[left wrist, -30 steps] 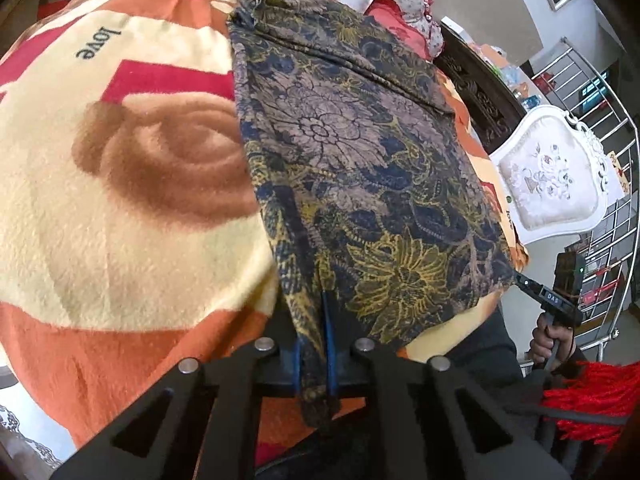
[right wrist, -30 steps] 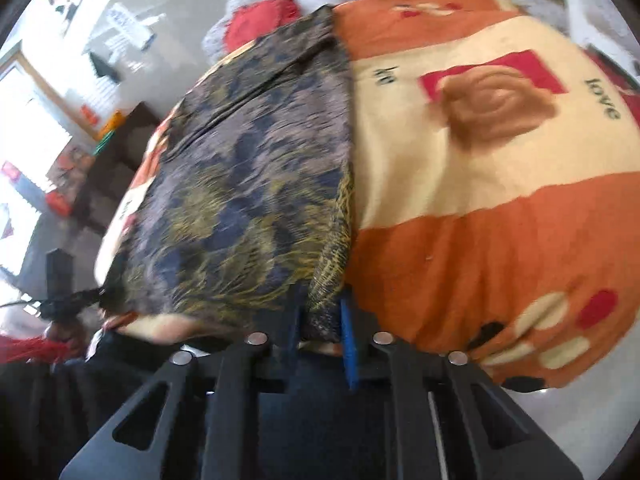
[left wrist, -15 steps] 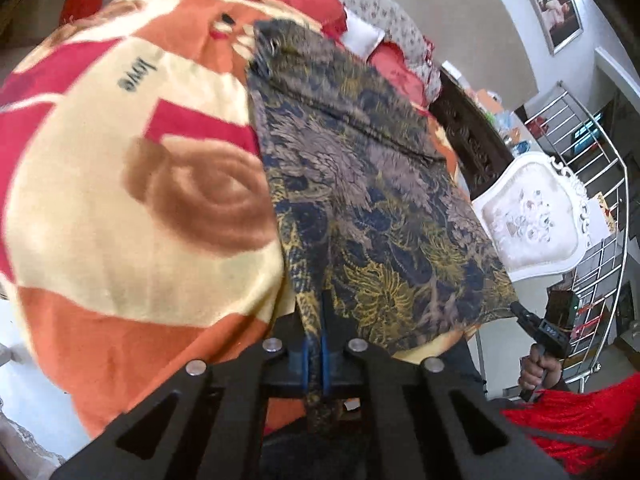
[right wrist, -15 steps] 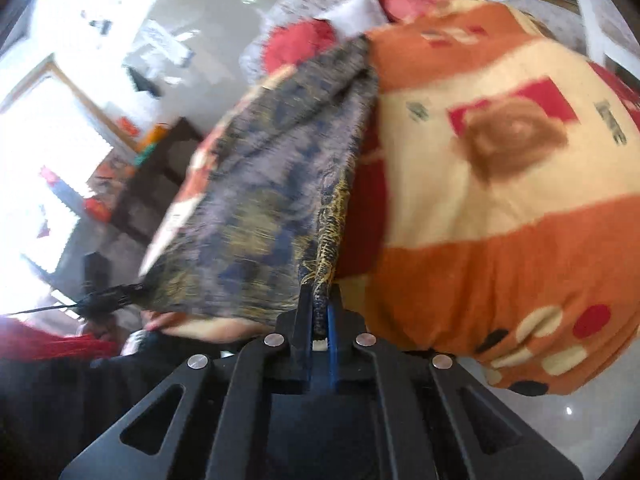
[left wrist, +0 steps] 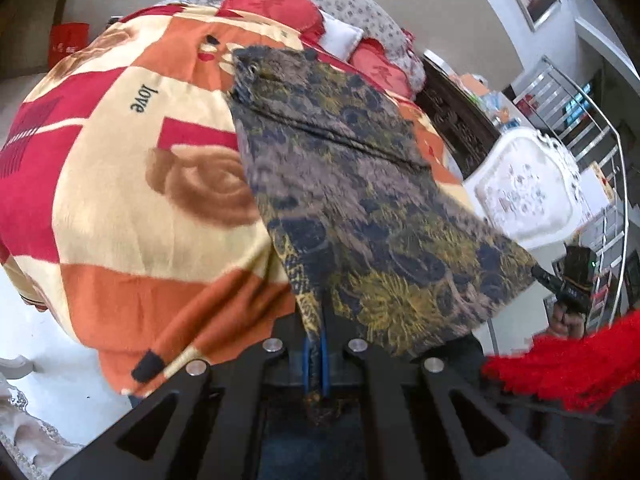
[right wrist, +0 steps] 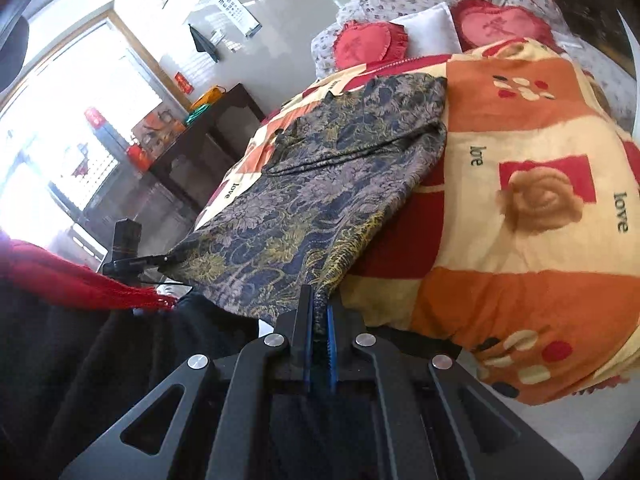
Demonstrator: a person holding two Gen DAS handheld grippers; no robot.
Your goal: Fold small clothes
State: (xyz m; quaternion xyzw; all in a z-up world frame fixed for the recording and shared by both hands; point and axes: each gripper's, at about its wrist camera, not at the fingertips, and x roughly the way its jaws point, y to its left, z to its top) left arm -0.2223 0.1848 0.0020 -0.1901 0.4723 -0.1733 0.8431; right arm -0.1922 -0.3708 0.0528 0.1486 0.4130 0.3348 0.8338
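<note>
Jaws clamping garment [left wrist: 360, 200] over "love" blanket [left wrist: 136, 184]

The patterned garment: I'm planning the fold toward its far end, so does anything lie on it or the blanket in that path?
Nothing visible does. The patterned garment lies bare on the blanket, its near corners clamped by the left hand-held gripper and right hand-held gripper. The heart cushions sit beyond its far edge.

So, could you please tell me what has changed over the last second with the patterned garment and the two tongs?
Both tongs, left and right, have lifted the near edge of the patterned garment off the blanket, and more of the room shows now. No grip changed: each is still shut on a near corner, and the far end still lies on the bed.
</note>
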